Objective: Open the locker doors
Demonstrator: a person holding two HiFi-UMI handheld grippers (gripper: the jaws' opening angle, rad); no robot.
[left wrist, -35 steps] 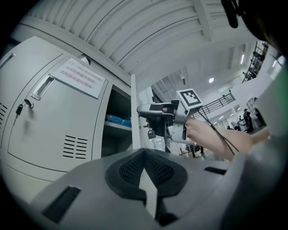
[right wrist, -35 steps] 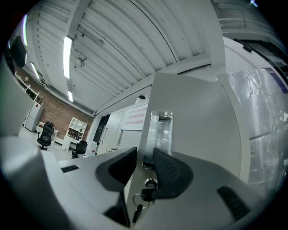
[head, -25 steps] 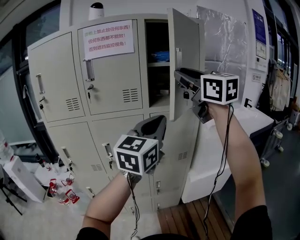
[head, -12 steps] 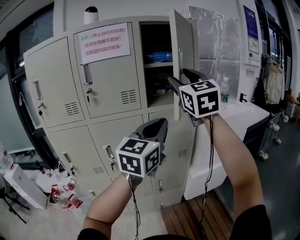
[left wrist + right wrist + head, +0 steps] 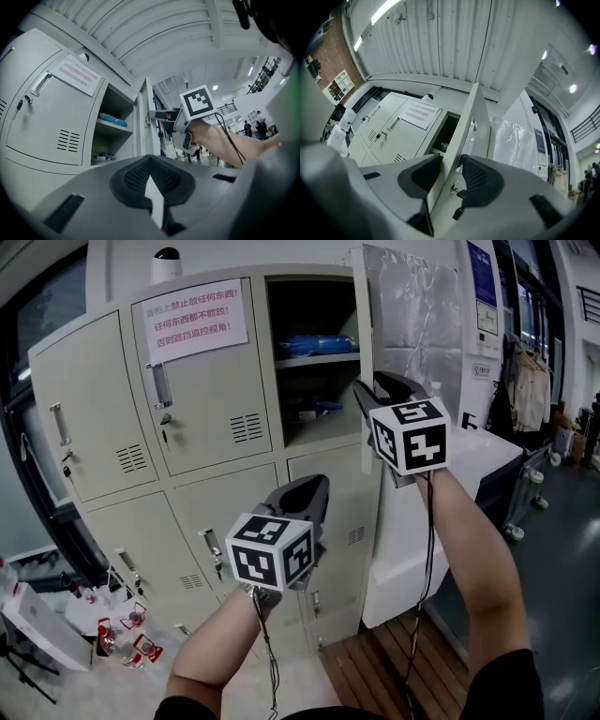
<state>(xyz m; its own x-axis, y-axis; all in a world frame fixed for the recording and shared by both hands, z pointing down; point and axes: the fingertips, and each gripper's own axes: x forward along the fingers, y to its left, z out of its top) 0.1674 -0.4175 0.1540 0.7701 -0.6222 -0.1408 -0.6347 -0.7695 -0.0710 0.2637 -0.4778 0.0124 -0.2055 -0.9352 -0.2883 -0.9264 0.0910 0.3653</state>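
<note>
Wooden floor planks (image 5: 375,671) are seen nearest, under both forearms. Just above them the left gripper (image 5: 151,180) is held low, jaws together and empty, presumably parked out of the way. Farther off on the right, the right gripper (image 5: 451,174) is set astride the free edge of the open door (image 5: 469,124). Its jaws have just been closing but are not clamped, likely to steer the swing. Beyond, the locker (image 5: 94,381) is seen with its other doors shut
</note>
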